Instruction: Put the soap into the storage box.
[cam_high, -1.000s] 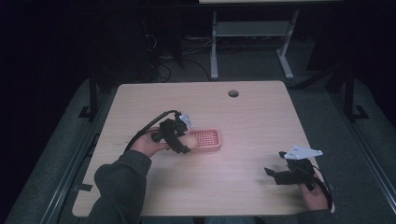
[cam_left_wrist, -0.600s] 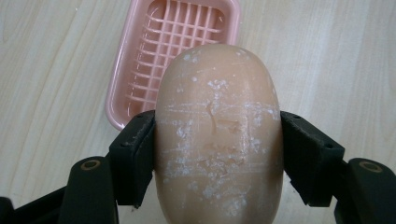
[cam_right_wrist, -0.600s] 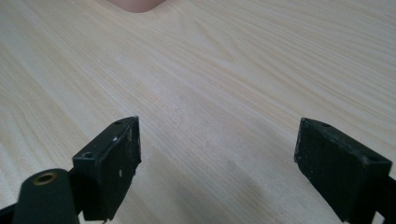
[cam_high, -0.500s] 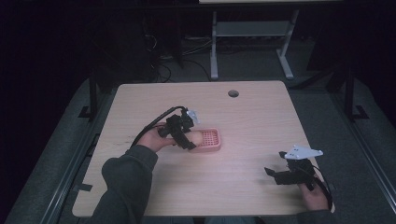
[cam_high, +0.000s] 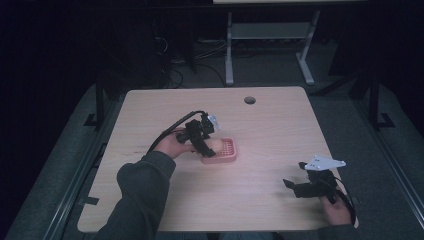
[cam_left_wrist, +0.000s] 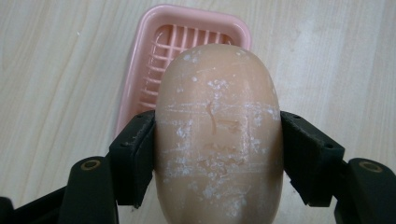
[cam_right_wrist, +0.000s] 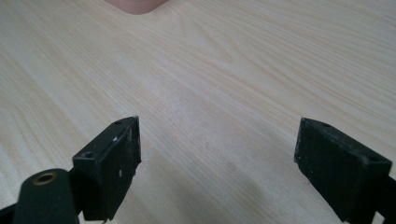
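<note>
High view: we see our left gripper (cam_high: 206, 145) over the near-left edge of the pink soap dish (cam_high: 220, 151) at table (cam_high: 280, 125) centre; our right gripper (cam_high: 300, 186) sits at 4 o'clock, well apart.
Left gripper view: our jaws clamp the beige soap bar (cam_left_wrist: 218, 135); the dish (cam_left_wrist: 187, 32) lies beyond, at 11 o'clock.
Right gripper view: our jaws stand wide apart, holding nothing, above bare wood (cam_right_wrist: 224, 84).
</note>
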